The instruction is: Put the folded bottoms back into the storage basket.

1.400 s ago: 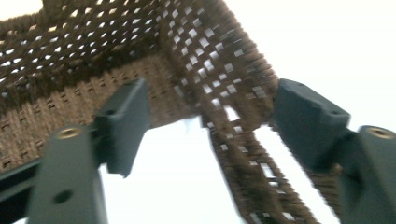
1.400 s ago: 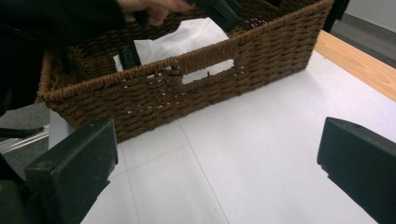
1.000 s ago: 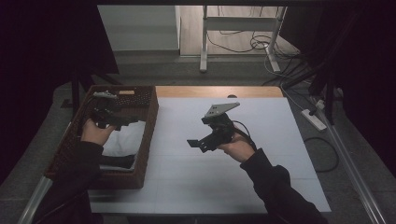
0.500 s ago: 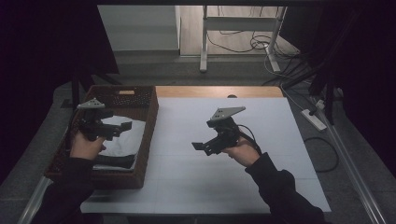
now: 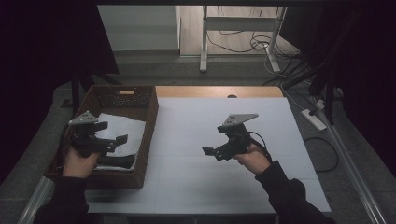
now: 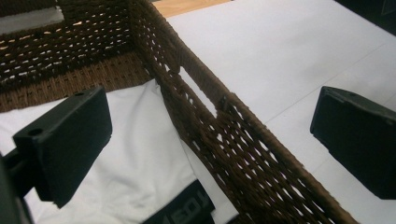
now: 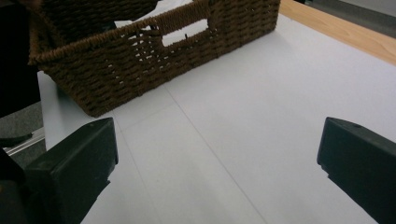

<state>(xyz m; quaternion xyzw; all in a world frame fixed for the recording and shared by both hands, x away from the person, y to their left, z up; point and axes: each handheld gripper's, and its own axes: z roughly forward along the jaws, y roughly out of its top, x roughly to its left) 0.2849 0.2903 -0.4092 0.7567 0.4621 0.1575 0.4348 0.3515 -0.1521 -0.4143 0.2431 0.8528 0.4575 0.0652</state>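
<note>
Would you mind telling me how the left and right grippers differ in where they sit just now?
The left gripper hangs over the brown woven basket, above the white folded cloth; the right gripper is over the bare white table. The left points right, the right points left. Both are open and hold nothing.

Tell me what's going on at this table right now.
A person holds a two-jaw gripper in each hand. The left gripper hangs open over the brown wicker basket at the table's left side, above the folded white cloth lying inside; it grips nothing. The right gripper hovers open over the bare white tabletop, pointed toward the basket, also empty.
</note>
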